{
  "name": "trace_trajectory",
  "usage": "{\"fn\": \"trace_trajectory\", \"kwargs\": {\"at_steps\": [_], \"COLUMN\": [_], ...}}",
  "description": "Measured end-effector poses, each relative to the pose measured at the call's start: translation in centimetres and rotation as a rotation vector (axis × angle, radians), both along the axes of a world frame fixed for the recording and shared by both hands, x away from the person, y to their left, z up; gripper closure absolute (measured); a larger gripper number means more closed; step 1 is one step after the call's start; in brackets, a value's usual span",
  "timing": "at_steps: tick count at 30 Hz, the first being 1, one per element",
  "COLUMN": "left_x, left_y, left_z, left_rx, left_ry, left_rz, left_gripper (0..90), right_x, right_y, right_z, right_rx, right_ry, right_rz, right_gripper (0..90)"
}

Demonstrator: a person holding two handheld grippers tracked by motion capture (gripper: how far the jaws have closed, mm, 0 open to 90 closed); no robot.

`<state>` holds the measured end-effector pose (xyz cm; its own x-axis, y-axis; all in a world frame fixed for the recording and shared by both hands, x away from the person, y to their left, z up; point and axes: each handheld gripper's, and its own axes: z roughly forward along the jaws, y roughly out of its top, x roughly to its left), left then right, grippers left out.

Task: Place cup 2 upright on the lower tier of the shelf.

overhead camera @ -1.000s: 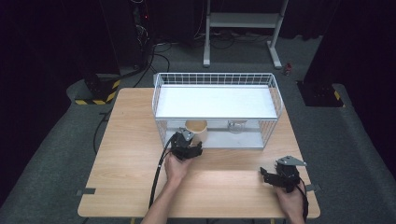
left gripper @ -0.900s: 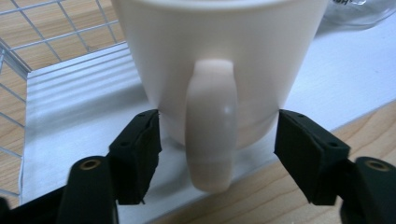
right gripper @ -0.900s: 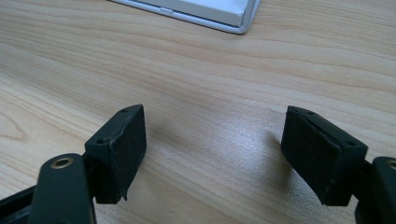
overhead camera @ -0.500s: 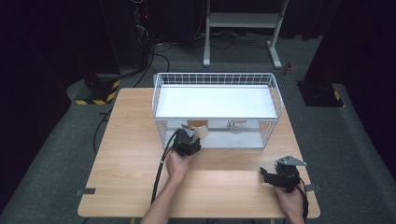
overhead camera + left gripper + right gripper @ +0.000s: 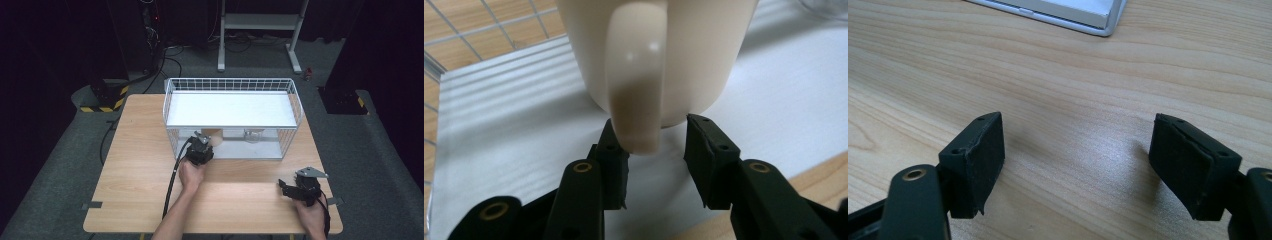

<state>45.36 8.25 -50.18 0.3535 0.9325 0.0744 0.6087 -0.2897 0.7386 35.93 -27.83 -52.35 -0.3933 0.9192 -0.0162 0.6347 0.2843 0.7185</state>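
The work is only at its beginning: the cream mug [image 5: 659, 50] is not yet taken out of the white wire rack [image 5: 230, 82]. It is standing upright on the rack's lower white tray [image 5: 499, 125], under the upper shelf, near the front edge and toward the left end. Its handle is turning toward the person.

The left gripper [image 5: 651, 135] is reaching in at the open front. Its jaws have just been closing and are now standing narrow around the lower end of the handle. 1 pad is touching the handle and the other is lying just beside it, so I am judging that the grip is being taken. Lifting the mug and carrying it out are still remaining.

The right gripper [image 5: 1075, 150] is resting near the front right corner of the wooden table [image 5: 135, 175], well apart from the rack. Its jaws are standing wide, with nothing between them.

The mug is looking smooth and glossy, with a thick rounded handle and a body narrowing to the base. A clear glass [image 5: 252, 135] is standing to its right on the same tray.
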Motion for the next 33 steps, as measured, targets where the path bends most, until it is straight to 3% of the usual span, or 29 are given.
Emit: {"fn": "trace_trajectory", "kwargs": {"at_steps": [14,18,23,28,31,33], "left_x": [0.8,0.5,-0.3,-1.0,-1.4,-1.7], "left_y": [-0.1,0.1,0.3,0.8,0.9,1.0], "left_z": [-0.2,-0.1,0.0,0.2,0.4,0.5], "left_rx": [-0.011,-0.026,-0.059,-0.081,-0.066,-0.084], "left_ry": [0.002,0.016,0.012,0.014,-0.013,-0.014], "left_rz": [0.003,-0.003,-0.015,-0.031,-0.04,-0.043], "left_gripper": [64.0,50.6,40.7,36.7,35.4,34.9], "right_x": [0.0,0.0,0.0,0.0,0.0,0.0], "right_y": [0.0,0.0,0.0,0.0,0.0,0.0], "right_z": [0.0,0.0,0.0,0.0,0.0,0.0], "right_rx": [0.0,0.0,0.0,0.002,0.002,0.002], "right_ry": [0.0,0.0,0.0,0.002,0.001,0.002], "right_rz": [0.0,0.0,0.0,-0.003,-0.002,-0.003], "right_gripper": [22.4,22.4,22.4,22.4,22.3,22.4]}}
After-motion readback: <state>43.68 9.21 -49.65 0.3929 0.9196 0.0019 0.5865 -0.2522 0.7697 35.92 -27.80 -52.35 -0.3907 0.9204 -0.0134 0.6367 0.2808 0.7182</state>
